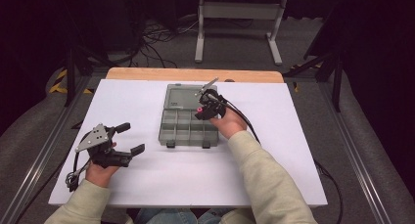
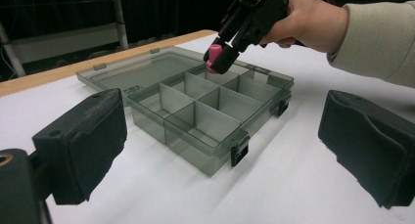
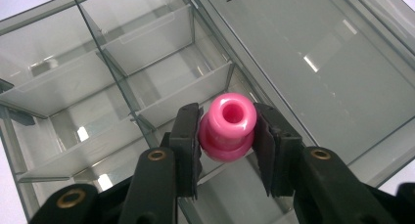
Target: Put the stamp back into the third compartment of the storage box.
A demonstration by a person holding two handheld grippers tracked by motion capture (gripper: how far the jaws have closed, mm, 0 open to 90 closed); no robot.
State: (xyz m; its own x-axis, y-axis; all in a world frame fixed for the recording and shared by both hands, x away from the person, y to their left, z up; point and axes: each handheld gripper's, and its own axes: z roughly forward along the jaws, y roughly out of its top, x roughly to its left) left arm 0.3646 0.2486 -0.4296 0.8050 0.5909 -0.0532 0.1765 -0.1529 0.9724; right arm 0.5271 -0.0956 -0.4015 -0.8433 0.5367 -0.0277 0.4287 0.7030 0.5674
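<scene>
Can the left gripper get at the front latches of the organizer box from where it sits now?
Probably yes. The left gripper rests open on the bare table, and nothing lies between it and the box's front latches; the right gripper works farther back.

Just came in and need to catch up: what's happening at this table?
A person is working with two handheld grippers. The right gripper is shut on a small pink spool-shaped piece, holding it just above the compartments of an open, clear grey organizer box on the white table. The compartments look empty. The left gripper rests off to the side, jaws open, holding nothing.
</scene>
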